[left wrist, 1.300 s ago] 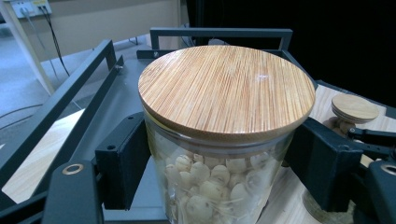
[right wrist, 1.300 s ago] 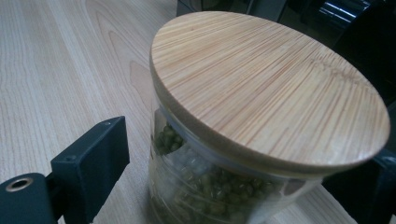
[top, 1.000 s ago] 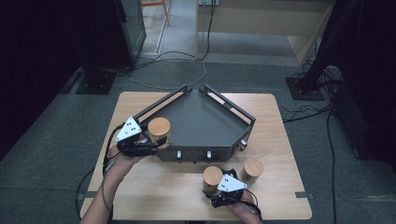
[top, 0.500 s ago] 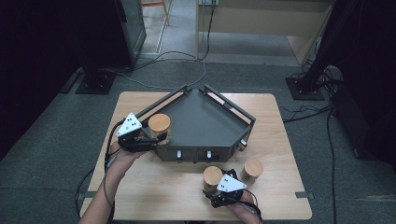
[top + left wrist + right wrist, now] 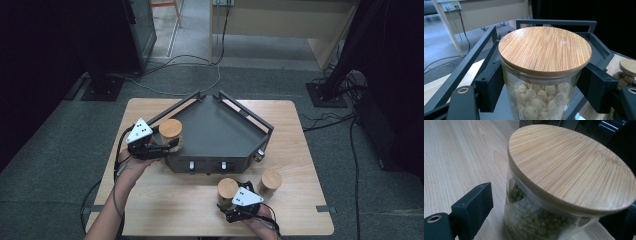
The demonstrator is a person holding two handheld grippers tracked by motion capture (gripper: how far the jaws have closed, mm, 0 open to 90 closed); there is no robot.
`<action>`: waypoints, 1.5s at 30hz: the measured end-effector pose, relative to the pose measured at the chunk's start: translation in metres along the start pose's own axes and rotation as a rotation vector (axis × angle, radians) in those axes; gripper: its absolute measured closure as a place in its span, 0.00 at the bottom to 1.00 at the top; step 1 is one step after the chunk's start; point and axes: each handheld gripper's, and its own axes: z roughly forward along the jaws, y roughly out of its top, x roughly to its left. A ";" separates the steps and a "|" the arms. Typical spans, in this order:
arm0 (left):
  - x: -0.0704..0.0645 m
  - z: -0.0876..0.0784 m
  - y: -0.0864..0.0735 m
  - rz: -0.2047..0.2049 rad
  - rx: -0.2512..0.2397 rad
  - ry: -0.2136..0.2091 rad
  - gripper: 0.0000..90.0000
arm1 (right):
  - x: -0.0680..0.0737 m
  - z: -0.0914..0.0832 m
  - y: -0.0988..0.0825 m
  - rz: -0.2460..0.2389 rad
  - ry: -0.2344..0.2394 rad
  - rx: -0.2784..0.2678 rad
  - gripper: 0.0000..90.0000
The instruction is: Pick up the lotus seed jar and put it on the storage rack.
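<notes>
At centre left of the high view, my left claw (image 5: 172,145) grips a wooden-lidded jar of pale seeds (image 5: 171,132) over the dark tray (image 5: 220,131). At lower centre, my right claw (image 5: 226,206) stands spread around a jar of green beans (image 5: 227,191) on the surface (image 5: 165,210), its left pad clear of the glass.

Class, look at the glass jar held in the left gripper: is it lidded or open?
Lidded. A round bamboo lid sits flat across the glass jar of pale round seeds, covering its mouth.
</notes>
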 end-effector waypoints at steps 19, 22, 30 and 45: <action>0.003 0.015 -0.005 -0.002 0.012 0.043 0.28 | 0.001 0.000 0.001 -0.003 -0.002 0.003 0.08; 0.004 0.017 -0.006 -0.009 0.010 0.043 0.28 | 0.001 0.000 0.001 -0.003 -0.002 0.003 0.09; 0.004 0.023 -0.012 -0.012 0.013 0.053 0.28 | 0.001 0.000 0.001 -0.003 -0.002 0.004 0.08; 0.004 0.026 -0.020 -0.021 0.015 0.074 0.28 | 0.001 0.000 0.001 -0.006 -0.003 0.005 0.08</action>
